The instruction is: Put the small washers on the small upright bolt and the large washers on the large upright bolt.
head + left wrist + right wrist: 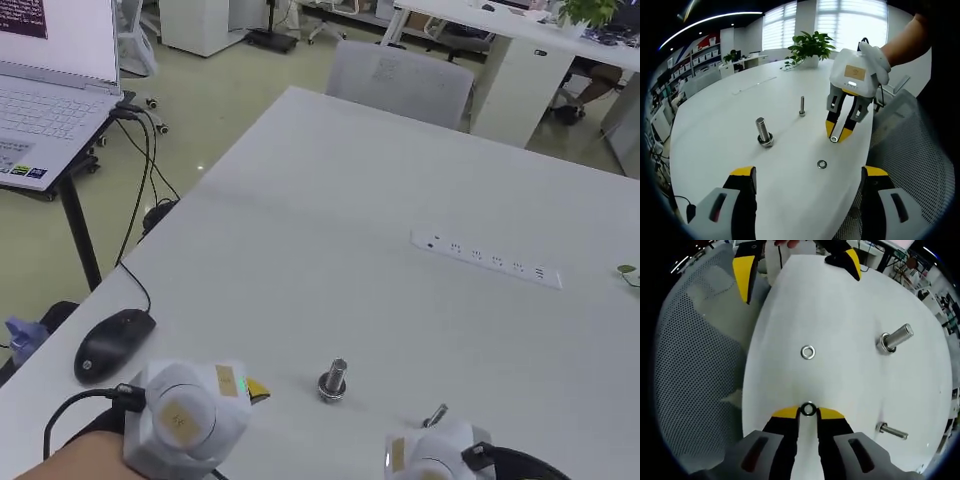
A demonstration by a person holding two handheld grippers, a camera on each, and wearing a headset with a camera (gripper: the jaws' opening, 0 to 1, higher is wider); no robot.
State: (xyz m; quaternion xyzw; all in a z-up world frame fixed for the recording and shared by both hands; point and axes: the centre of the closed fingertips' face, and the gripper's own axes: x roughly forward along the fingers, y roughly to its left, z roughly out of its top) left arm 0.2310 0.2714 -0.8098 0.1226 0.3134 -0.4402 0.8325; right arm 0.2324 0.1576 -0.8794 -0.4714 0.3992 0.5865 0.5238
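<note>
Pinching a small silver metal washer (808, 410), the right gripper (808, 411) likely next carries it toward the thin upright steel bolt (892, 430) at four o'clock; the left gripper (809, 172) gapes empty.

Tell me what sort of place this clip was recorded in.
Most likely an open-plan office. A large white table carries a power strip and a mouse, a laptop sits on a side stand, and a grey office chair stands at the far edge.

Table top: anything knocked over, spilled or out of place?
Nothing stands out. The large bolt and small bolt both stand upright, a loose washer lies flat on the table, and the right gripper pinches a second washer.
</note>
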